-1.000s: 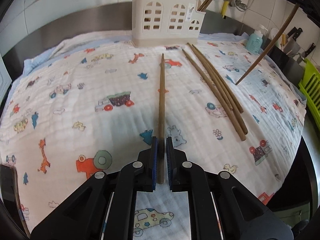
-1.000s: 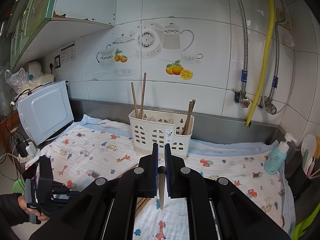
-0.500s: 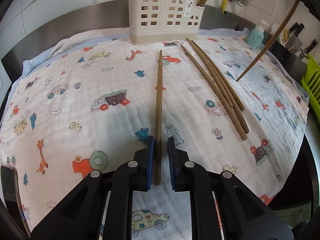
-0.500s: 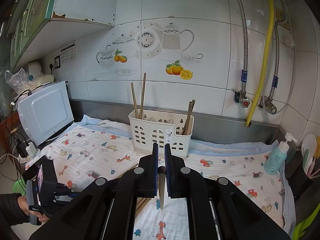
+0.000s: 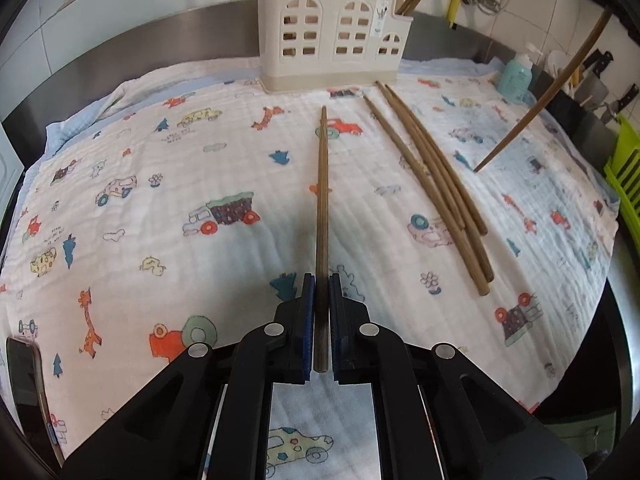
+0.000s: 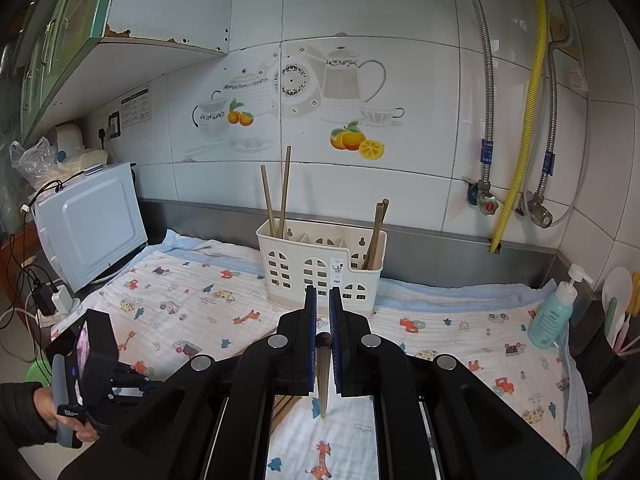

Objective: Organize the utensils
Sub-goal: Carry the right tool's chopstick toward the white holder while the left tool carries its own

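Left claw (image 5: 321,280) had just been closing and was clenched on a single chopstick (image 5: 322,200) — its far tip rested on the patterned cloth (image 5: 160,220) over the bench, pointing toward the white utensil holder (image 5: 334,36). Right claw (image 6: 323,300) was clenched on another chopstick (image 6: 323,380), held steeply with its tip just above the cloth. A bundle of loose chopsticks (image 5: 436,184) lay right of the gripped one, apart from it. Chopsticks stood in the holder's end compartments — two at each end.
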